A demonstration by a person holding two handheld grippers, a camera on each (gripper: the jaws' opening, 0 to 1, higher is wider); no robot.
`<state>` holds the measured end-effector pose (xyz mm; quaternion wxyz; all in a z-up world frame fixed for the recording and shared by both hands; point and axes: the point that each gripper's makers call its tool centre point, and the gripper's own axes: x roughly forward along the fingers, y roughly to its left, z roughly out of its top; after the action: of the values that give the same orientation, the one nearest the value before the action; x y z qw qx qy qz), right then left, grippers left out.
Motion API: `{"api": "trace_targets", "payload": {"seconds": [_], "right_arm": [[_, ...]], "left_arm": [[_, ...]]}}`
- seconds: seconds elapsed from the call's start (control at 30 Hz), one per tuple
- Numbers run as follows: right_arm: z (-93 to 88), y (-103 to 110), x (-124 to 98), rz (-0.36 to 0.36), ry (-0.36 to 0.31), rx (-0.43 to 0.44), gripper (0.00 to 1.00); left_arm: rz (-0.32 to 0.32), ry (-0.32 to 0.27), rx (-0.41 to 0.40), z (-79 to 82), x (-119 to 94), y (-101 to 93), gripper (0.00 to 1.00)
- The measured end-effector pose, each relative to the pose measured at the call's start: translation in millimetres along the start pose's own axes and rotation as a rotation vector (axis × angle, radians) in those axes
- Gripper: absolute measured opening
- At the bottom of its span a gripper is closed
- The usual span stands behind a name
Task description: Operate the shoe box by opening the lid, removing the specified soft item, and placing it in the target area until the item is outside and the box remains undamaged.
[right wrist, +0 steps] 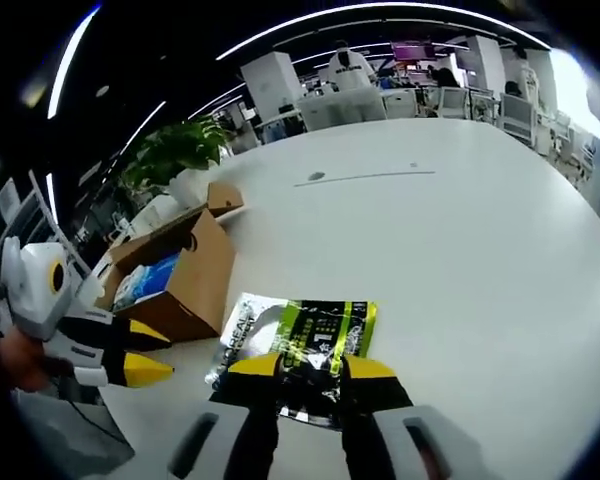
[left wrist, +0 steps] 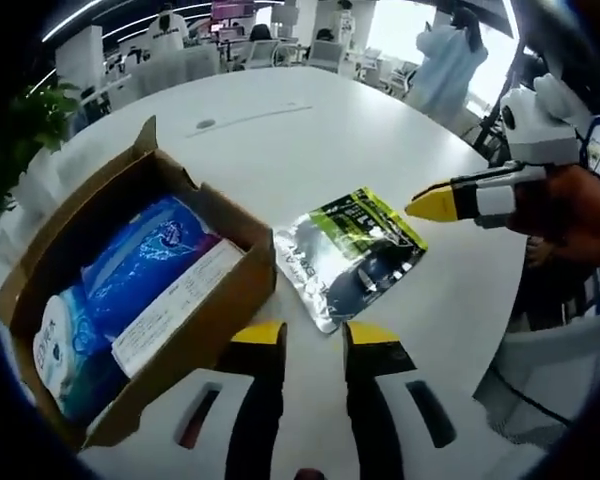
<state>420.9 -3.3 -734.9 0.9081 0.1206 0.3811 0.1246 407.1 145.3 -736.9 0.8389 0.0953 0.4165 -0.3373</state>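
The open cardboard shoe box (left wrist: 130, 300) sits on the white counter (left wrist: 310, 140), with blue soft packs (left wrist: 140, 255) inside. The silver-and-green pouch (left wrist: 352, 255) lies flat on the counter just beside the box. The left hand-held gripper (left wrist: 315, 335) hovers near it, released and holding nothing. The right hand-held gripper (right wrist: 310, 368) is over the pouch's near edge, jaws parted; whether they touch it is unclear.

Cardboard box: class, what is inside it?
Inside the open cardboard box lie blue soft packs and a white-labelled pack. Anything beneath them is covered.
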Motion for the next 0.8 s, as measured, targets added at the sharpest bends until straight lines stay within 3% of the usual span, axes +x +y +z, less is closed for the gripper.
{"api": "trace_targets", "payload": {"seconds": [0.43,0.53,0.8], "right_arm": [[18.7,40,-7,0.023,-0.103,0.085,0.23],[19.8,51,-5,0.031,-0.110,0.084,0.23],[19.7,82,-3,0.069,-0.097,0.035,0.28]], "left_arm": [[-0.001,-0.049,0.014,-7.4,-36,28.1,0.24],[-0.044,-0.091,0.004,-6.7,-45,27.4,0.26],[-0.055,-0.135,0.001,-10.1,-63,44.8,0.30]]}}
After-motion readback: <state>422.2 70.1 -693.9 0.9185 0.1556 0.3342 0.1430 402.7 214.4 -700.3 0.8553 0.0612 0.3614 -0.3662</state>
